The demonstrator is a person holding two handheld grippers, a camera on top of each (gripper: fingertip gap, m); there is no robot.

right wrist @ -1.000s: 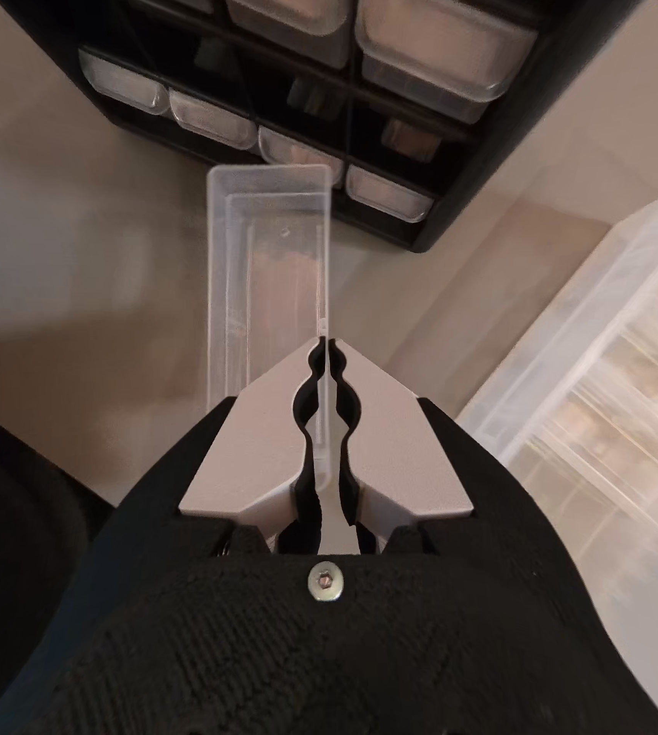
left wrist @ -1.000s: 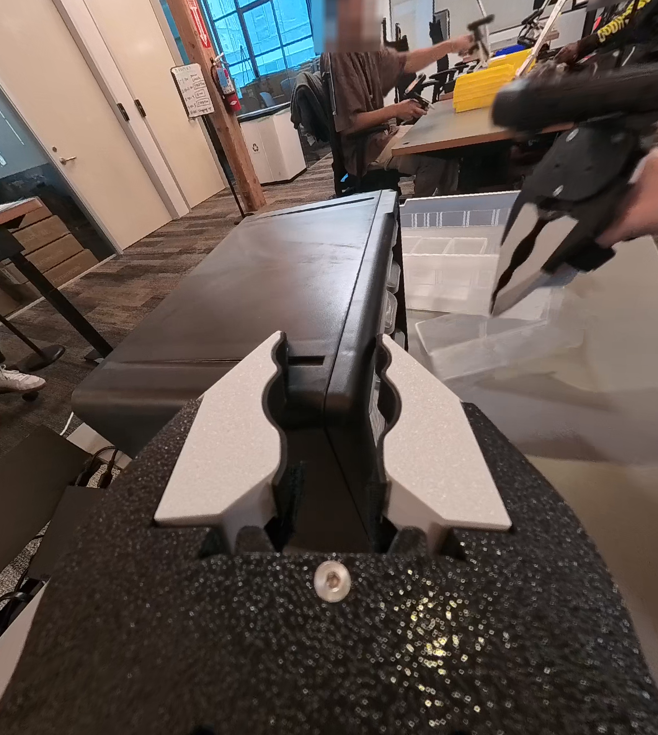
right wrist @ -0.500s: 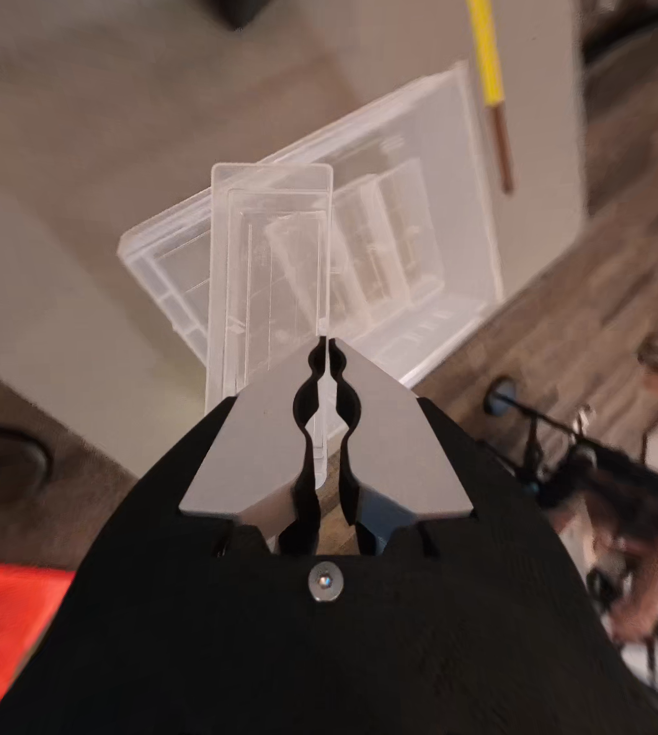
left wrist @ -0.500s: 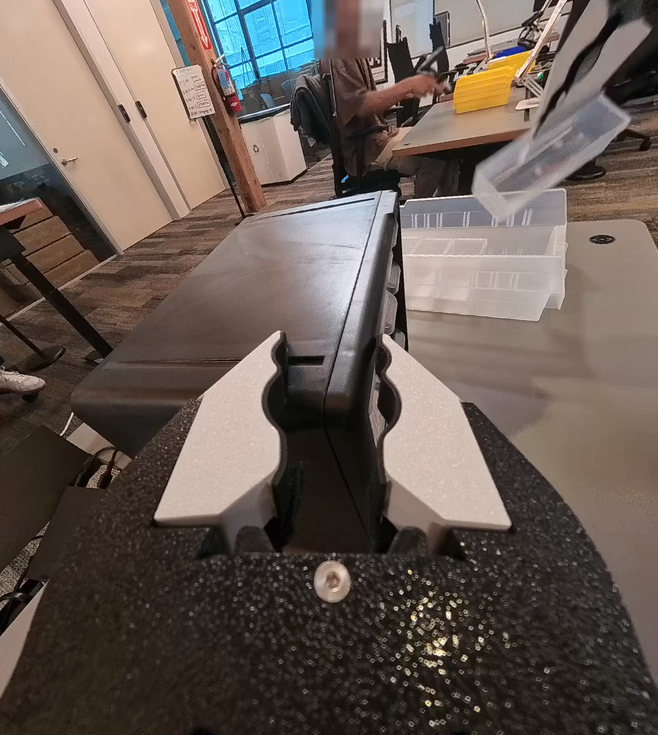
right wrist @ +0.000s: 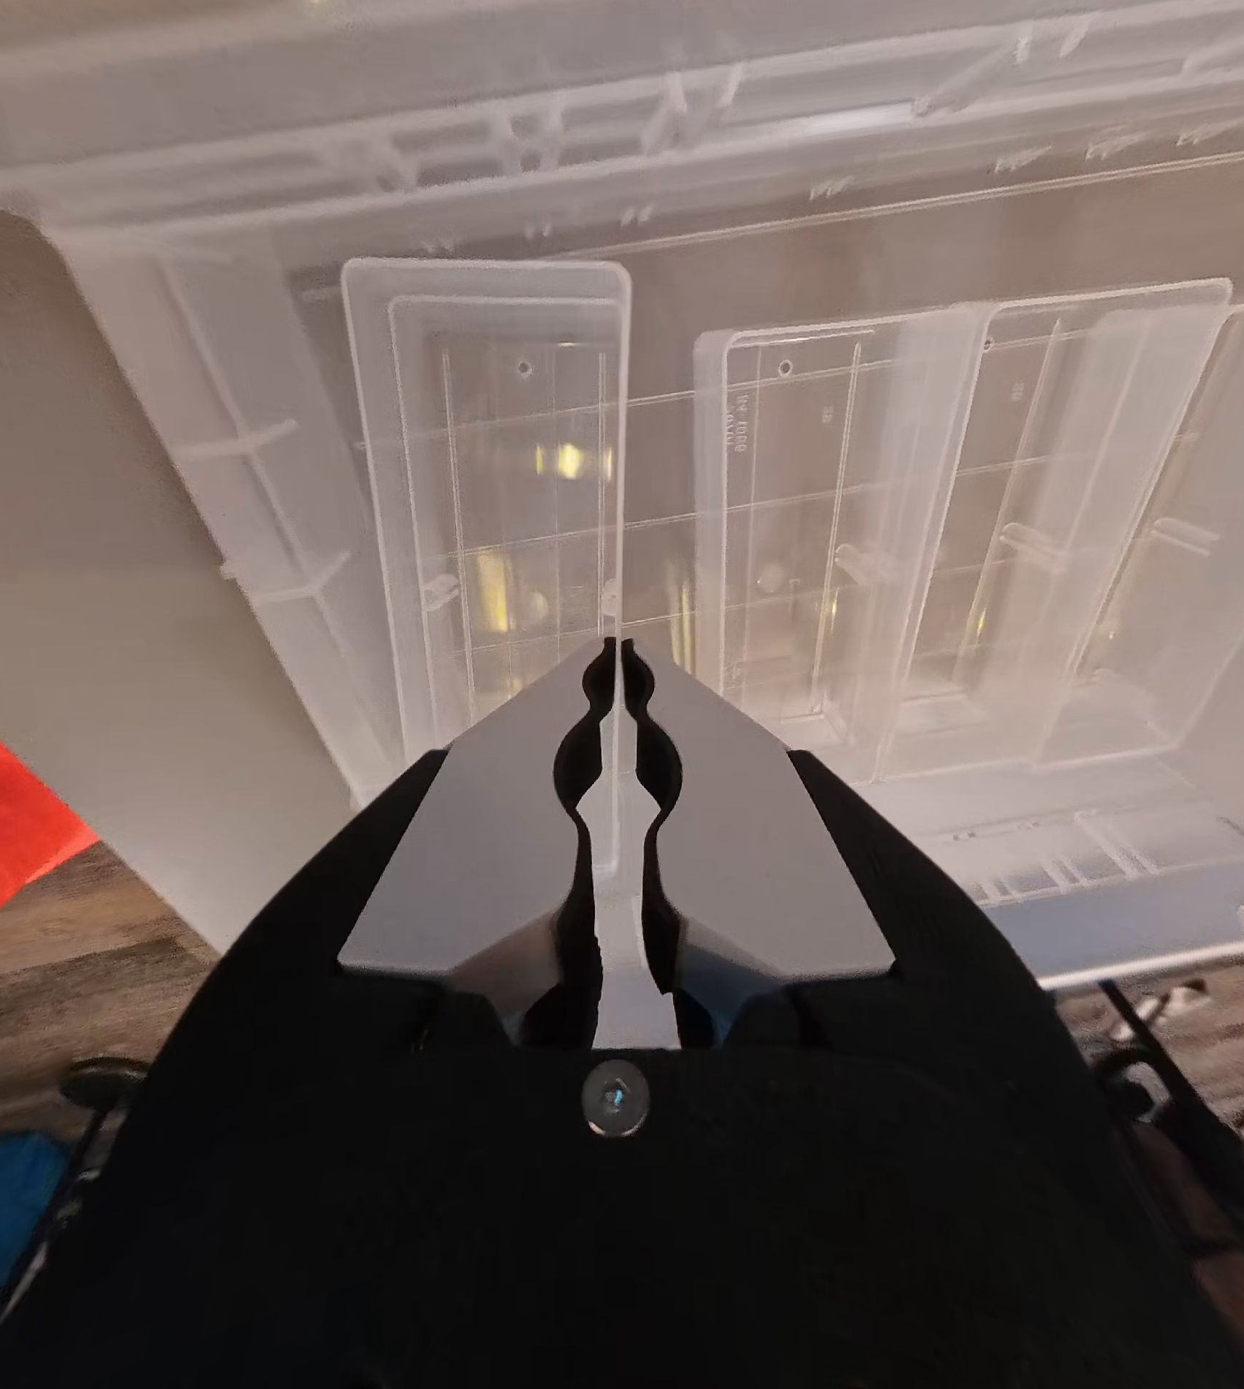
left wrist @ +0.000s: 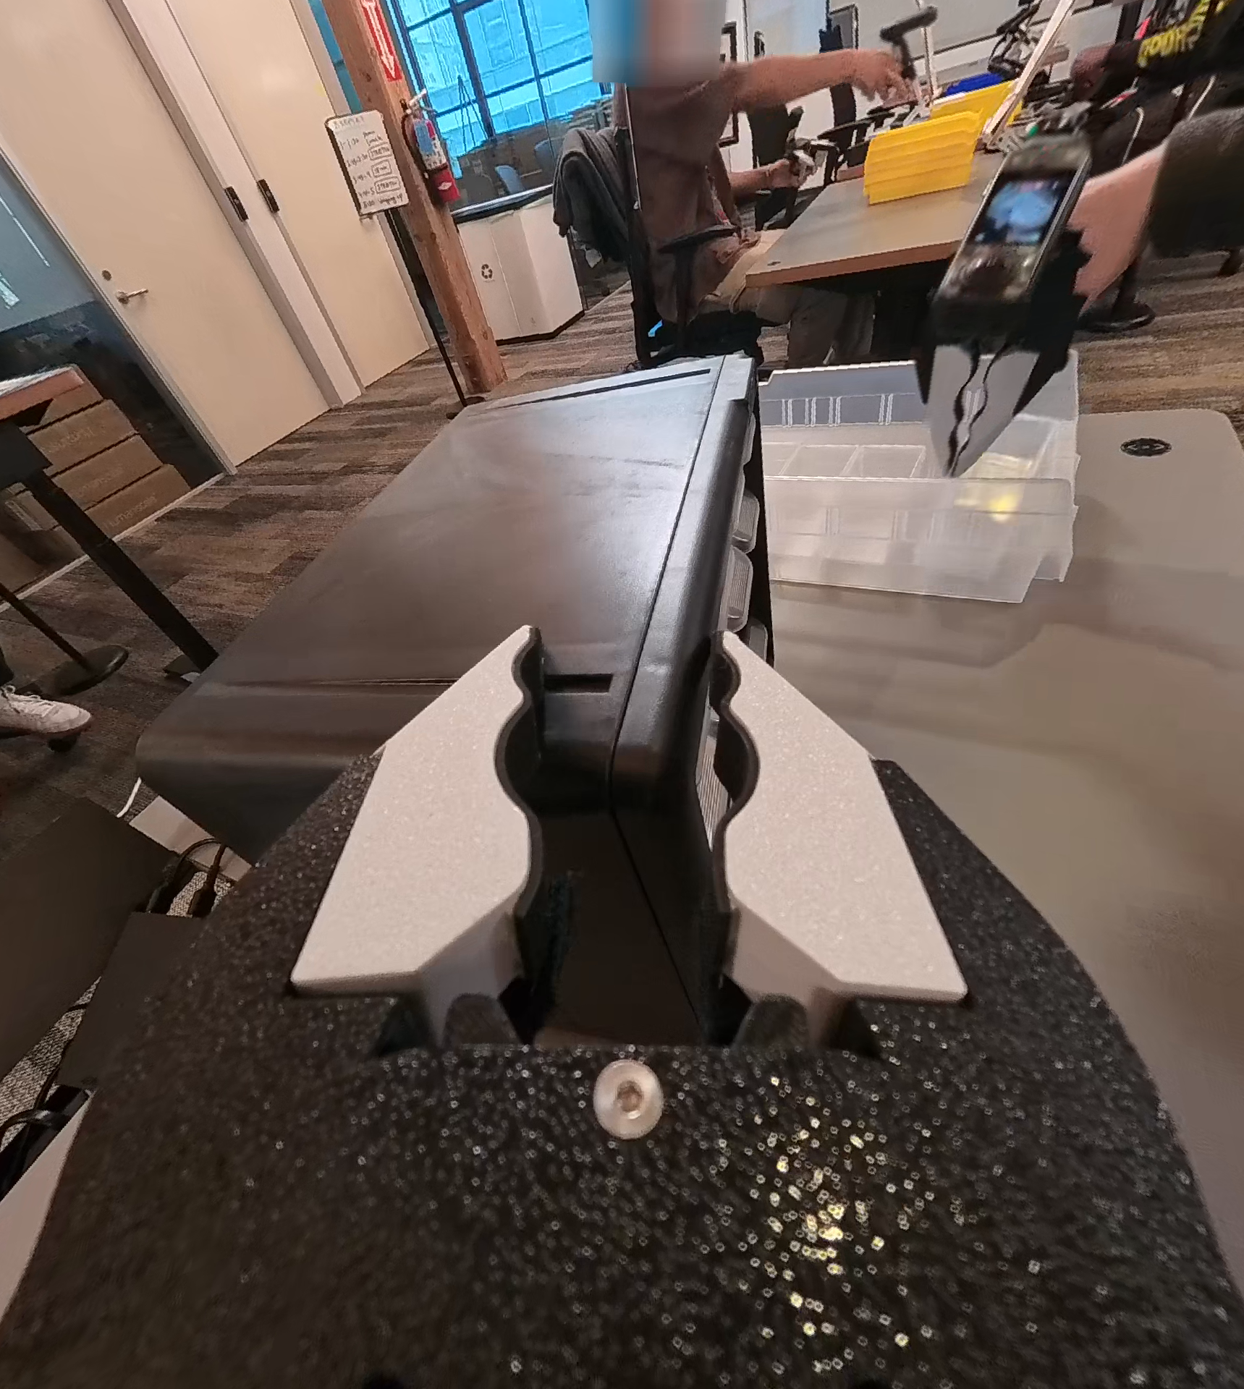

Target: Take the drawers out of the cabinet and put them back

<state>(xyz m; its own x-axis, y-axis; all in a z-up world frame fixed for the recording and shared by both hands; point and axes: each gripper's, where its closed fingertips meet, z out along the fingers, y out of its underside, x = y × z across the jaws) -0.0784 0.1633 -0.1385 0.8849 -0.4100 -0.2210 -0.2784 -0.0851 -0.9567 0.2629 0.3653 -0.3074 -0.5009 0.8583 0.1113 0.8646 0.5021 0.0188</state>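
- Hanging inside the clear bin (right wrist: 152,361), the drawer (right wrist: 483,466) is pinched by its right wall in the right gripper (right wrist: 617,645), fingers nearly closed.
- More drawers (right wrist: 979,526) lie to its right in the bin.
- The left gripper (left wrist: 622,654) fingers straddle the black cabinet (left wrist: 528,511) top edge, partly open.
- The bin sits on the table (left wrist: 1055,751), right of the cabinet.

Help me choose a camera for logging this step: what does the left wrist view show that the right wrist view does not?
Only the left wrist view shows the black cabinet, its top front edge clamped by the left gripper, plus the table.

Only the right wrist view shows the clear drawer pinched by one side wall, and other drawers lying in the bin.

Both show the right gripper and the clear bin.
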